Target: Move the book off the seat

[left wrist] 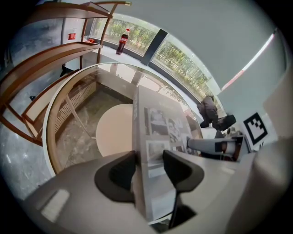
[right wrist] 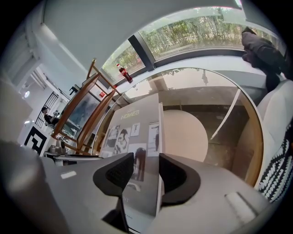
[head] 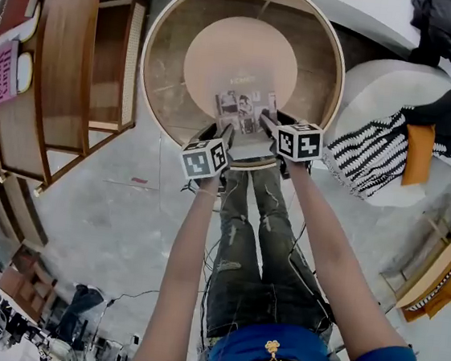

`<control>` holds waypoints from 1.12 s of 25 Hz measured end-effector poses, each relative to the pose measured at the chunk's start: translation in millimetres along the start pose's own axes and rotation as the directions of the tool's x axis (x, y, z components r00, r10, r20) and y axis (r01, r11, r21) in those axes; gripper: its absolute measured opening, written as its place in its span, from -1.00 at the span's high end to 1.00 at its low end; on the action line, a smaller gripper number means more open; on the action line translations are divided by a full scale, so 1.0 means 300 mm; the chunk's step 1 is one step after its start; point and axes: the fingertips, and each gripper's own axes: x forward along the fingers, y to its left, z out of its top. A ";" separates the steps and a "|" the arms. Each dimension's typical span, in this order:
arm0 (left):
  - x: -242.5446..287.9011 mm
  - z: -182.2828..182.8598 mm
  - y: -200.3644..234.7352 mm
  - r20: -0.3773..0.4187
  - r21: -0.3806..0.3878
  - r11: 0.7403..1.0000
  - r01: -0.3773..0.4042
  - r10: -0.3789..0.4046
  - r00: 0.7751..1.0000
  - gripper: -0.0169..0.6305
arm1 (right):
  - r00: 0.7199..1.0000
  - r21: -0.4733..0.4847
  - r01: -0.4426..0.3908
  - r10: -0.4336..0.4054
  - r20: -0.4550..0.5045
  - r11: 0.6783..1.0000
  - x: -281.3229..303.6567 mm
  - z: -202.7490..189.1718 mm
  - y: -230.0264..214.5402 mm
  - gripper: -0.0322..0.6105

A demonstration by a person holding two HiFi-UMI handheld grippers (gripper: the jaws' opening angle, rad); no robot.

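We are holding the left tongs (left wrist: 147, 167) and the right tongs (right wrist: 145, 171) around the near end of the book (head: 246, 117), one at each corner. Both tongs are standing open. The book is sitting between their jaws, but as far as we are seeing, they are not squeezing it. The book is lying on the round glass table (head: 165, 72), right at the edge closest to us. It is well apart from the white seat (head: 374, 79) with the striped pillow (head: 371, 148) off to our right, so we are thinking it is off the seat already. Here is what we are worrying about. The near end of the book is seeming to poke out past the rim, so it could tip and drop to the floor by our legs. The glass is smooth too, so the book could slide if a jaw is catching the cover while we are pulling back. Pulling both tongs away straight and slowly is looking safest.
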 end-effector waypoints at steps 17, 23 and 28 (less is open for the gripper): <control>0.004 -0.006 -0.003 -0.003 -0.010 1.000 0.006 -0.006 1.000 0.36 | 1.000 0.011 -0.004 0.004 -0.001 1.000 -0.002 -0.007 -0.006 0.35; 0.006 -0.003 -0.002 -0.003 -0.013 1.000 0.007 -0.007 1.000 0.36 | 1.000 0.013 -0.008 0.008 0.000 1.000 -0.001 -0.004 -0.007 0.35; 0.004 -0.004 0.002 -0.003 -0.018 1.000 0.007 -0.007 1.000 0.36 | 1.000 0.017 -0.008 0.008 -0.002 1.000 0.002 -0.006 -0.004 0.35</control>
